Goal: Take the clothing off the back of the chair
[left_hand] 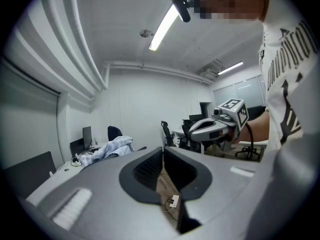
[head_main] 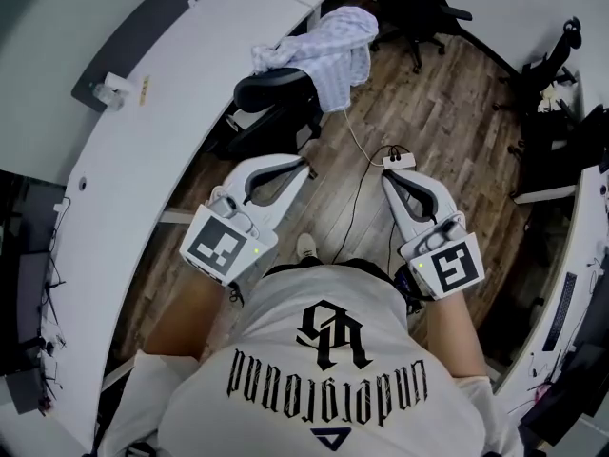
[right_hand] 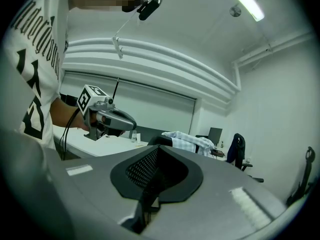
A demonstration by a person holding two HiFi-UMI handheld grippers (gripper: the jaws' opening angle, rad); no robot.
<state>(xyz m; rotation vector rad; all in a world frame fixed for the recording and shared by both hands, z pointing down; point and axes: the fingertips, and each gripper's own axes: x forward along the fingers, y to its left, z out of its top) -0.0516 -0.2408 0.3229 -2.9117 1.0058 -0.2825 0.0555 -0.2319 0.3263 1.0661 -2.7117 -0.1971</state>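
clothing [head_main: 328, 46], pale checked, crumpled over chair [head_main: 271, 90] back; left gripper [head_main: 308, 168], right gripper [head_main: 386, 175] closed, empty.

Person wears a white short-sleeved T-shirt [head_main: 285, 398] with black lettering and a black emblem on the front. Left gripper [head_main: 304, 167] and right gripper [head_main: 388, 176]: pale grey shells, black jaw linings. Each carries a black-and-white marker cube [head_main: 221, 246] and a small green light [head_main: 257, 250]. A black cable [left_hand: 250, 130] runs from the right gripper.

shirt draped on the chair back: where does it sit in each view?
Head view: shirt at top centre, hanging over the black chair.
Left gripper view: left of centre, at mid-height.
Right gripper view: just right of centre, below mid-height.
Shared landmark: the white desk next to it.
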